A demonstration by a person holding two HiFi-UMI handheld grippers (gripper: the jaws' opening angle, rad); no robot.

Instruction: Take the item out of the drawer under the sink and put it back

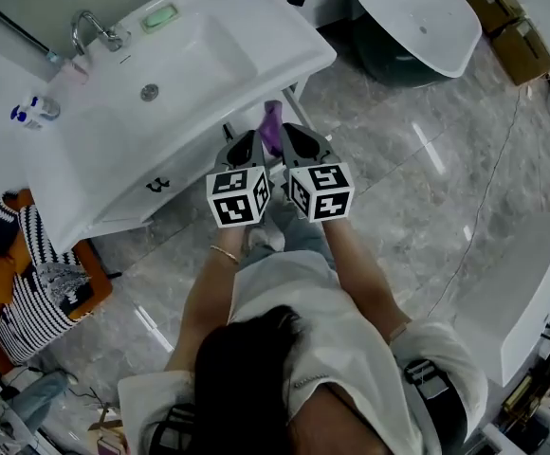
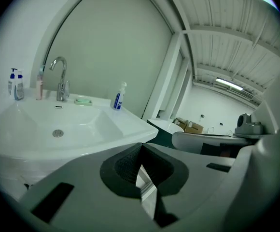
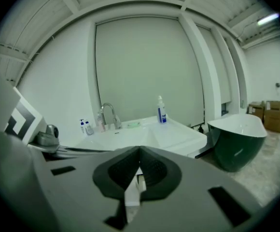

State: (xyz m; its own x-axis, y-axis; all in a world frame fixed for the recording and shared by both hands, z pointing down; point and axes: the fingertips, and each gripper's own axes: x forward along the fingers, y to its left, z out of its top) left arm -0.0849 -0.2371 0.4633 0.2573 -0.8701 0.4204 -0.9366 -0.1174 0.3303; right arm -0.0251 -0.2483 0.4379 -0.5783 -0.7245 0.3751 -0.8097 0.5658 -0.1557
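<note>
- Left gripper and right gripper: two tools, both clenched pad to pad and grasping nothing, held side by side before the one sink.
- One faucet, one green soap dish, two small pump bottles, one blue-and-white bottle, one bathtub, two cardboard boxes.
- One purple item peeks out under the sink's front edge, just beyond the jaw tips. It is mostly hidden, and what it rests on cannot be made out.
</note>
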